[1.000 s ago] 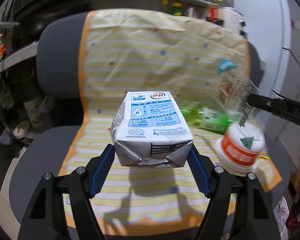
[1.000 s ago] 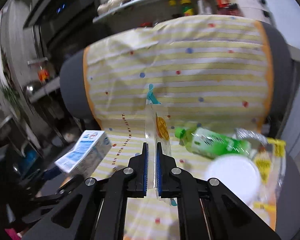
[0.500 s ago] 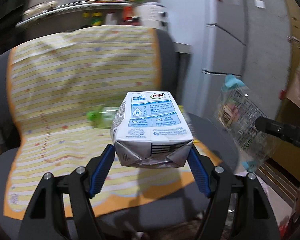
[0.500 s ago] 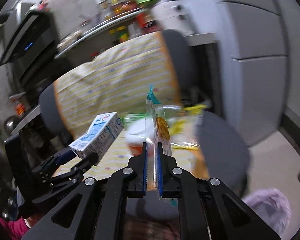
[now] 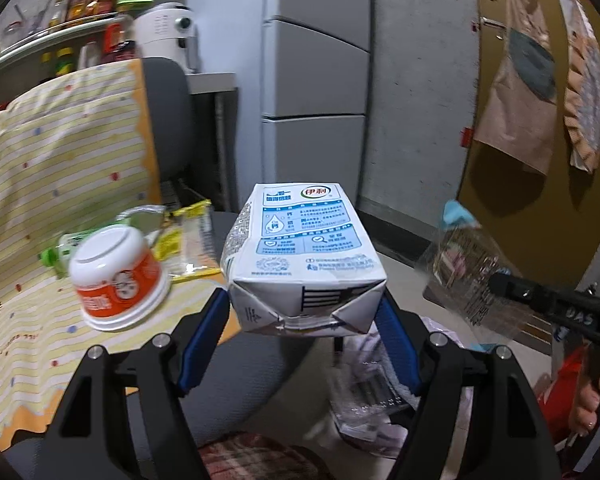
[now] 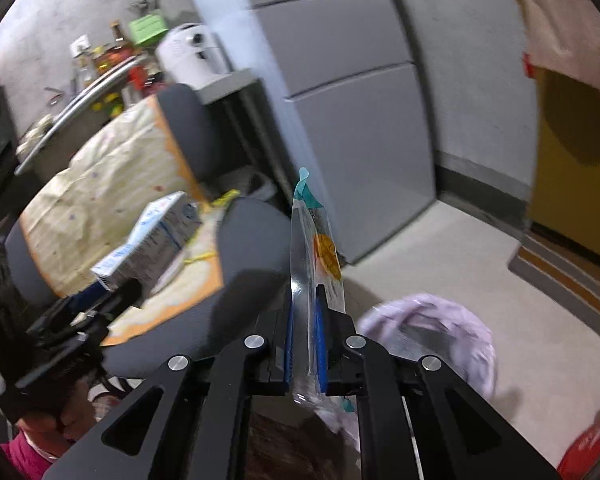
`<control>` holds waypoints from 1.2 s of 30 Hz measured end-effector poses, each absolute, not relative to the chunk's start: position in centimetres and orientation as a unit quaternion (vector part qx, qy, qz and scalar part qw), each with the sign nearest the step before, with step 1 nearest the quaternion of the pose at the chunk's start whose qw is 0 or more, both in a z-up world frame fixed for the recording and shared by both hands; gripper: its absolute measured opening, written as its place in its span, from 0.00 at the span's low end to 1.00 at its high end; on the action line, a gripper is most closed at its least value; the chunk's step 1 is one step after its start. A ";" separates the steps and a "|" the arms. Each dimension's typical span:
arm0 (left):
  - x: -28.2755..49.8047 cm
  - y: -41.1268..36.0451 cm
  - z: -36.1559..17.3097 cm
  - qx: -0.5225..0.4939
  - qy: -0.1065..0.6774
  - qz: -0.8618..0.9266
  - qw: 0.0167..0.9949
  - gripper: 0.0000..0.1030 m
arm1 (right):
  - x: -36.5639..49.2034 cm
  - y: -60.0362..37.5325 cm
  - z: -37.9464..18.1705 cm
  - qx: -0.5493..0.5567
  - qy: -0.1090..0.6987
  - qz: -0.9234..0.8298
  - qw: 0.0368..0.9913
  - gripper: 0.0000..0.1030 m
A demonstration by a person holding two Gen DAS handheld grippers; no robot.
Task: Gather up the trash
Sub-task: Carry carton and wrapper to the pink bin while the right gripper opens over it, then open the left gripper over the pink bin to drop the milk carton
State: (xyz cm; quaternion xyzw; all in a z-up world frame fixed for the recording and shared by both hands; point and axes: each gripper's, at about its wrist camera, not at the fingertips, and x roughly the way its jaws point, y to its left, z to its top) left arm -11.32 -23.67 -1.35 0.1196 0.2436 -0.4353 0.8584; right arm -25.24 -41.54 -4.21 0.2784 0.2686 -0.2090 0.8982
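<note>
We see the left gripper (image 5: 304,320) clamped wide on the milk carton (image 5: 302,256), carton end-on toward us. Right gripper (image 6: 304,340) nearly closed, pinching a clear wrapper (image 6: 314,252) upright. Cup (image 5: 118,276) upside down at 9 o'clock of the carton, on the chair cloth (image 5: 60,168). Bag (image 6: 452,332), probably trash, at 3 o'clock of the wrapper, blurry.

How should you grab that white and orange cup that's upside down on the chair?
Probably around its orange side wall. The cup lies tipped on the striped cover with its white bottom facing up and its wide rim low, so come from above and pinch across the narrower upper body, where open jaws fit more easily than over the flared rim.
</note>
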 end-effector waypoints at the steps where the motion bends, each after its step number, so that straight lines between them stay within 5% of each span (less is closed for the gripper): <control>1: -11.5 -24.0 -1.5 0.123 0.244 -0.437 0.857 0.69 | -25.4 -42.0 -4.8 0.285 0.274 -0.216 0.893 0.10; 9: -11.4 -24.6 -2.3 0.137 0.255 -0.443 0.848 0.69 | -25.1 -45.2 -11.5 0.330 0.328 -0.272 0.842 0.18; 13: -11.3 -24.8 -2.8 0.141 0.261 -0.446 0.844 0.69 | -25.1 -45.8 -13.6 0.336 0.348 -0.283 0.828 0.40; 34: -16.4 -32.1 -3.2 0.193 0.245 -0.564 0.764 0.70 | -31.1 -46.0 -2.1 0.287 0.194 -0.315 0.884 0.41; 35: -16.6 -32.6 -3.1 0.193 0.242 -0.569 0.762 0.74 | -31.2 -46.0 -2.0 0.285 0.193 -0.318 0.884 0.41; 36: -16.8 -33.2 -3.3 0.196 0.242 -0.573 0.758 0.92 | -31.3 -46.2 -2.0 0.282 0.192 -0.322 0.883 0.41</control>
